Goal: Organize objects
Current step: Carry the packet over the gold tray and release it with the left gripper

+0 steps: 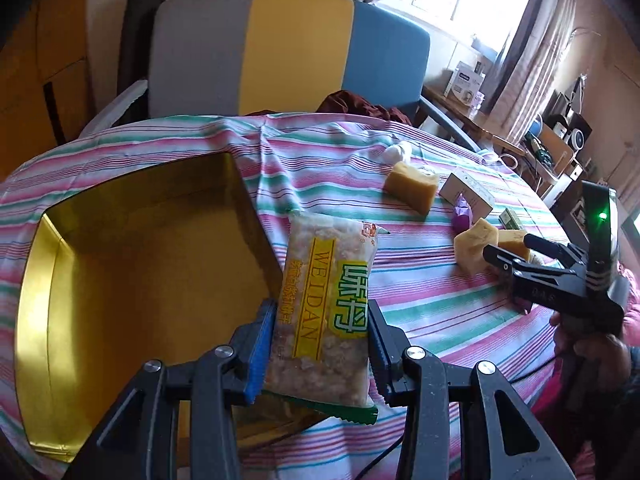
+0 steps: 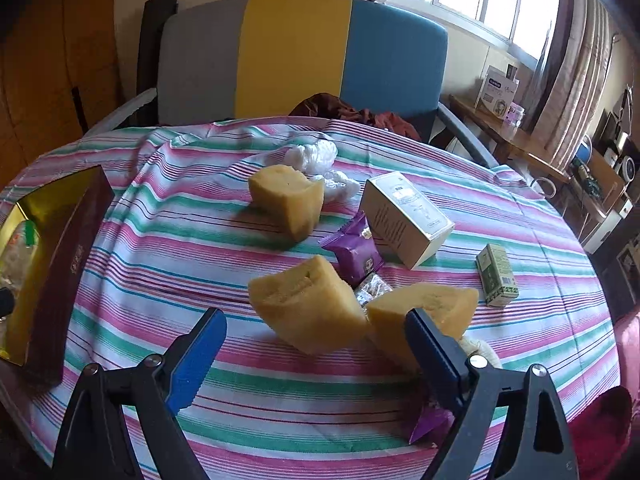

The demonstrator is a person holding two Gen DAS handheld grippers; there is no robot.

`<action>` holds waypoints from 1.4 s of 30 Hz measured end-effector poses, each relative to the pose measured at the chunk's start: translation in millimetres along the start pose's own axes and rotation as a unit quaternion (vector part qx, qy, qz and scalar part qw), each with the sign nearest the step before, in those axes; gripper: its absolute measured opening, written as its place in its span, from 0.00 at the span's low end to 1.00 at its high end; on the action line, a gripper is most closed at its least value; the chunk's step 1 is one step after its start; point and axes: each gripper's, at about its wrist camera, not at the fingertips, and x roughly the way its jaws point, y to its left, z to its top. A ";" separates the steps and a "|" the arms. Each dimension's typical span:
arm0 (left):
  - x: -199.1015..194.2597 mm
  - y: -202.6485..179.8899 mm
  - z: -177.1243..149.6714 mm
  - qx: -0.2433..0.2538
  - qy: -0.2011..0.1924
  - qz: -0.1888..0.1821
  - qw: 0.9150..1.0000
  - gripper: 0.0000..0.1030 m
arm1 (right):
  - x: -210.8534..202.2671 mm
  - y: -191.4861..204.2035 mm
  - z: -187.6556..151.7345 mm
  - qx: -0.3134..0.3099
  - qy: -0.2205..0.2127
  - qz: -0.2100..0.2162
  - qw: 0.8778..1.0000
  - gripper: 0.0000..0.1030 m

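Note:
In the left wrist view my left gripper (image 1: pixel 320 312) is shut on a clear snack packet (image 1: pixel 324 304) with a yellow and green label. It holds the packet over the right edge of an open gold-lined box (image 1: pixel 132 264). My right gripper (image 2: pixel 316 332) stands open above the striped tablecloth (image 2: pixel 280 408), with nothing pressed between its blue pads. Just ahead of its fingers lie two yellow sponge-like blocks, one (image 2: pixel 308 312) between the fingers' lines and one (image 2: pixel 436 300) partly hidden behind the right finger. The right gripper (image 1: pixel 510 248) also shows at the right of the left wrist view.
A third yellow block (image 2: pixel 288 200), a white carton (image 2: pixel 404 220), a purple packet (image 2: pixel 354 254), a small green box (image 2: pixel 498 276) and crumpled white plastic (image 2: pixel 316 156) lie further back. The box (image 2: pixel 52 264) stands at the table's left. A grey, yellow and blue chair (image 2: pixel 296 52) stands behind.

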 end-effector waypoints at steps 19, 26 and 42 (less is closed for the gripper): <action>-42.3 134.1 -41.7 -0.165 -0.011 0.060 0.984 0.42 | 42.3 21.8 8.5 -0.057 0.031 0.011 0.998 0.52; -33.8 160.1 -27.1 -0.171 -0.013 0.098 0.980 0.42 | 39.8 26.9 10.4 -0.063 0.026 0.017 0.998 0.52; 42.5 229.3 28.4 -0.131 0.050 0.196 0.971 0.42 | 37.3 28.0 11.8 -0.063 0.020 0.025 0.997 0.52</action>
